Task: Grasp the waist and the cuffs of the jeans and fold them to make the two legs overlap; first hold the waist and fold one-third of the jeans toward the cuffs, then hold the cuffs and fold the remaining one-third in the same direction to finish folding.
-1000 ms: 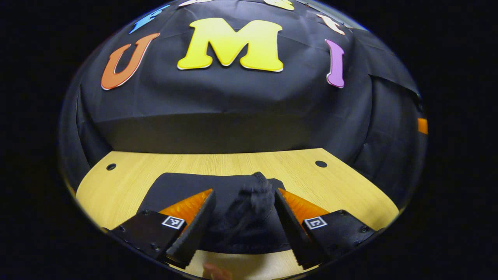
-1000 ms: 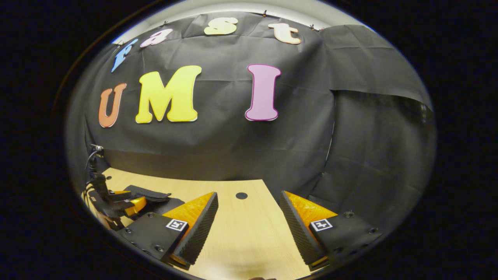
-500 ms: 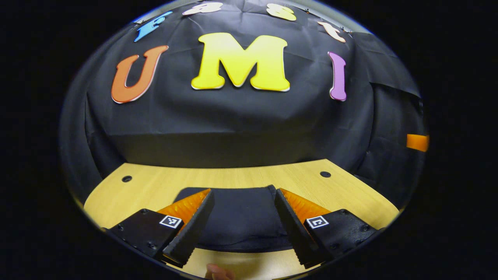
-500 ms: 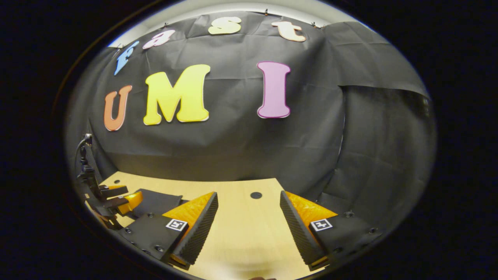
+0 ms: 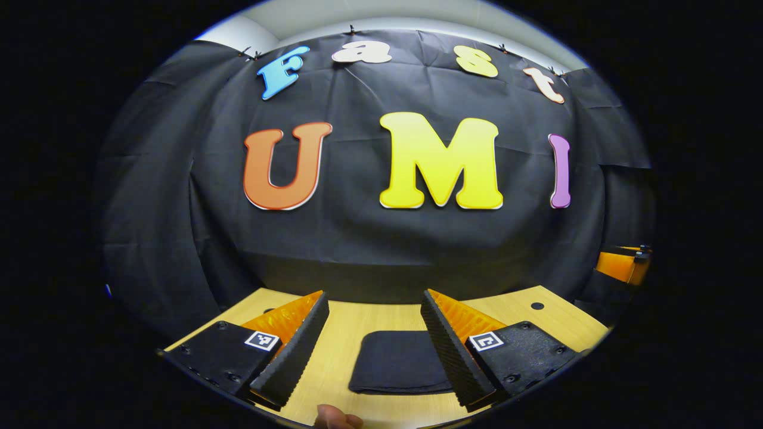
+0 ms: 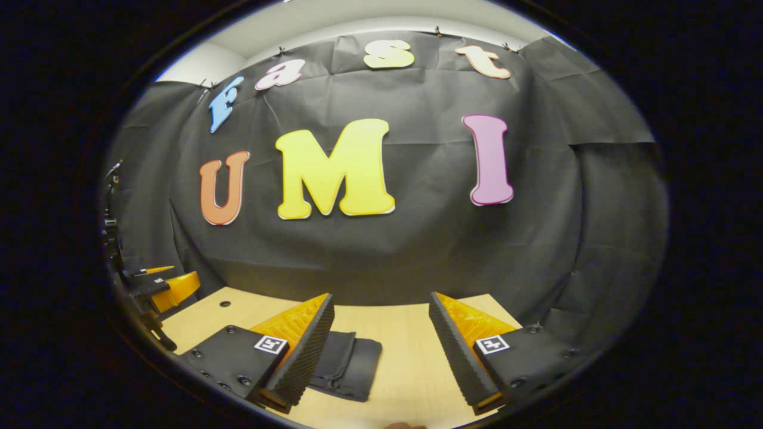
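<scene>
I see the dark, compactly folded jeans [image 5: 400, 369] lying flat on the light wooden table [image 5: 351, 325] – bare wood on every side – with my left gripper [image 5: 374, 351] and right gripper [image 6: 381, 357] both spread wide, holding nothing.

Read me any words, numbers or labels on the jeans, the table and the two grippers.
No readable text.
The jeans: no label or print visible.
The table: bare wood, no writing.
The left gripper and right gripper: small square black-and-white markers, patterns rather than words or numbers.
</scene>
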The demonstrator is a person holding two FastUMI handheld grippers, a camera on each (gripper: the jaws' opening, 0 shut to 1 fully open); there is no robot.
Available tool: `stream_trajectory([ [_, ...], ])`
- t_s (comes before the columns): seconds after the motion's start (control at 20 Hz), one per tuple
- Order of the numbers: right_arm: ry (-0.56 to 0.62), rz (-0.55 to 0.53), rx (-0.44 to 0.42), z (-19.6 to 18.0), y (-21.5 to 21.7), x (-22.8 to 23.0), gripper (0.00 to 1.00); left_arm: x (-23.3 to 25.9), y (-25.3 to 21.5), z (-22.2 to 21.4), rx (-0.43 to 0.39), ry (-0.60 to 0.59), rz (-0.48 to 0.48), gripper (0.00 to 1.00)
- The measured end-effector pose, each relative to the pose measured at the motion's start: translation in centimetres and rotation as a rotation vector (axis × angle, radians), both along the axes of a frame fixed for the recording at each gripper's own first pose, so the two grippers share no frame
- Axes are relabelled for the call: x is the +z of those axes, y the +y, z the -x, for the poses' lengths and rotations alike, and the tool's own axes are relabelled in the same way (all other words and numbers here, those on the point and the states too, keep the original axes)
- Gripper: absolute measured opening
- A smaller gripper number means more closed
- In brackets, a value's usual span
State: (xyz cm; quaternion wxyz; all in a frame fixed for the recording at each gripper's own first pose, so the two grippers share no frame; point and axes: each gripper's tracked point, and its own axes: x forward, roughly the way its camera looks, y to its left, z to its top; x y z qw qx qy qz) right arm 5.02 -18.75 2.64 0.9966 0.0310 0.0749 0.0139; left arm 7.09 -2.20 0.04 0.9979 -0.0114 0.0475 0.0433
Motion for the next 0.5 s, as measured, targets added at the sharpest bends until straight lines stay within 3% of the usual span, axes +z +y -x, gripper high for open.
stream_trajectory([
  [0.25,-0.062,-0.004,0.035,0.2,4.0,1.7,0.99,2.0,0.0,1.8,-0.019,-0.027,-0.024,0.99],
  [0.5,-0.07,-0.008,0.029,0.4,3.9,2.1,0.99,1.8,-0.3,2.0,-0.043,-0.023,-0.02,0.99],
])
